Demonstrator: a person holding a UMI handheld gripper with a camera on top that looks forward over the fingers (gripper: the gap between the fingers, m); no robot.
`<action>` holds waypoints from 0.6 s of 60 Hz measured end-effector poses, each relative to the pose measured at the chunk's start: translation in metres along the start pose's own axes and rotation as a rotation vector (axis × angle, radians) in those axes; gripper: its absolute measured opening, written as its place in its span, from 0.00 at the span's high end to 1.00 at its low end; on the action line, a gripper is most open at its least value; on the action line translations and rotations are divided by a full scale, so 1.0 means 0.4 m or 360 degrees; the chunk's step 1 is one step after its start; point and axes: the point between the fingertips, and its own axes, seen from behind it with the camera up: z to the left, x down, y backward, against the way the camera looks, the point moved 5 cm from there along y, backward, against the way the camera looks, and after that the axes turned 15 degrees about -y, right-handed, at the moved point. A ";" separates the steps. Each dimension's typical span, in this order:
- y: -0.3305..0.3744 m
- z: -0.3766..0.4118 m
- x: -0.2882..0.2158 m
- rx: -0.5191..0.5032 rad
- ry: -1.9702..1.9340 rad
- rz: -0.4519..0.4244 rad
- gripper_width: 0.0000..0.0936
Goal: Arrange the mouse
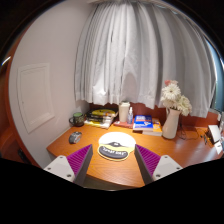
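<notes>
Mouse on its pad just ahead of my open fingers, above the desk.

I had the gripper (117, 163) held over the wooden desk (165, 150) with its jaws spread wide and nothing between them, the purple pads (82, 160) flanking empty space. The mouse (120, 153), a small dark lump, sat on a dark mouse pad (114, 152) just beyond the fingertips and about centred between them; I couldn't make out which way its long axis ran. Farther back stood a vase of flowers (174, 110), some books (146, 127) and a calculator (75, 137) before the white curtains (140, 50). I judged the next move to be a short, straight advance forward and down.
</notes>
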 end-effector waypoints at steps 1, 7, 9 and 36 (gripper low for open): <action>-0.003 0.002 0.011 0.0001 0.0000 0.0016 0.10; -0.020 0.012 0.077 0.0047 0.0000 0.0102 0.10; -0.071 0.030 0.151 0.0068 0.0003 0.0134 0.10; -0.431 0.434 0.429 0.0079 -0.0058 0.0476 0.10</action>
